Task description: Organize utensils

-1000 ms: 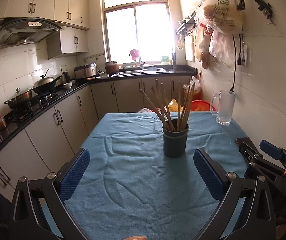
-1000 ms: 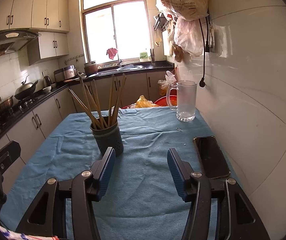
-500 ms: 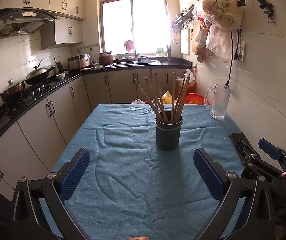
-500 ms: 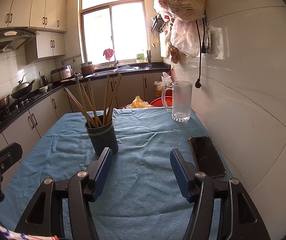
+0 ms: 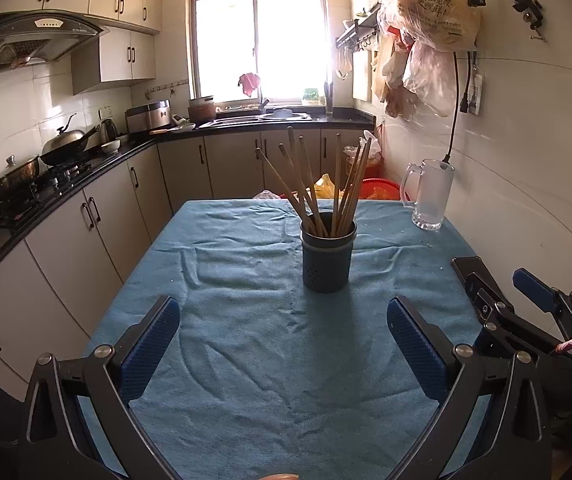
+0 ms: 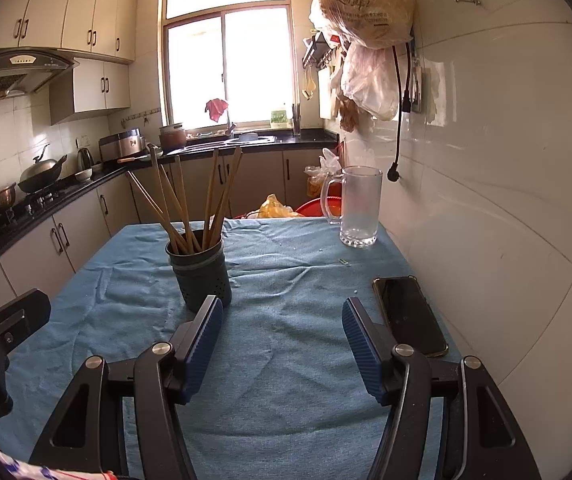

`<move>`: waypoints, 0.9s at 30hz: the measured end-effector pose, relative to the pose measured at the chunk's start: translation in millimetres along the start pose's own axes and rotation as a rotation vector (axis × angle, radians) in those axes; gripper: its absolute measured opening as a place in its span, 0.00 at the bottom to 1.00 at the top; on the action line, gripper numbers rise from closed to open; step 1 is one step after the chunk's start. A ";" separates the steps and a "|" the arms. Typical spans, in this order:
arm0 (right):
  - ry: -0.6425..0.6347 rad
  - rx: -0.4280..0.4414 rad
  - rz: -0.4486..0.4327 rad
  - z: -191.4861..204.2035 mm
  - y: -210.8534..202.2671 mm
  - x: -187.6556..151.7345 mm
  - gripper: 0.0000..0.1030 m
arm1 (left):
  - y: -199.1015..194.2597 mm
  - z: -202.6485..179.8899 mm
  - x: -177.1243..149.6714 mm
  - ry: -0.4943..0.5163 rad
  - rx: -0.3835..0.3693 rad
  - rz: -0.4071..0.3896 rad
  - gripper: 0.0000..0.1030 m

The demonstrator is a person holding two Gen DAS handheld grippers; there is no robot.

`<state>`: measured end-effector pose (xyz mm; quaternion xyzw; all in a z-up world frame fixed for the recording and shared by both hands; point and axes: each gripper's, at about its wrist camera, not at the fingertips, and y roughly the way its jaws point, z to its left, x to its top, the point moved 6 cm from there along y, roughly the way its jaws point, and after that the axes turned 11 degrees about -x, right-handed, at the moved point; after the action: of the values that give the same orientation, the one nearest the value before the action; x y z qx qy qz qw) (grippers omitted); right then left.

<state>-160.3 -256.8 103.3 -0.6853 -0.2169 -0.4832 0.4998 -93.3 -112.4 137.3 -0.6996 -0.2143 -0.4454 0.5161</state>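
Two hand-held grippers are hovering over the blue-clothed bench point(image 5: 245, 380), both wide and holding nothing: the left hand-held gripper point(image 5: 283, 340) is facing the holder point(image 5: 328, 258) from the near side, while the right hand-held gripper point(image 6: 281, 340), whose jaws have just been opening, is sitting just right of it. Chopsticks point(image 5: 318, 184) are fanning loosely out of the holder. Risk: a careless reach is likely to clip those leaning sticks, tip the holder, or nudge the phone point(image 6: 408, 314).

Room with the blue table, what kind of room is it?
A home kitchen, most likely: a wok sits on the stove, a sink lies under the window, and a holder of chopsticks stands on the table.
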 end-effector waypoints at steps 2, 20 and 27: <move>0.001 -0.006 -0.011 -1.5 -1.4 0.5 0.65 | 0.6 0.4 0.1 -0.004 -0.004 0.003 1.00; -0.037 -0.048 0.011 -4.5 13.4 -3.0 0.68 | 22.7 9.1 -3.7 -0.044 -0.027 0.047 1.00; -0.028 -0.042 0.000 2.0 18.5 -4.6 0.71 | 31.4 12.4 -6.3 -0.052 -0.022 0.057 1.00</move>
<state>-147.0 -261.6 90.4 -0.7023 -0.2135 -0.4780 0.4824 -67.7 -111.8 114.5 -0.7223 -0.2029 -0.4144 0.5151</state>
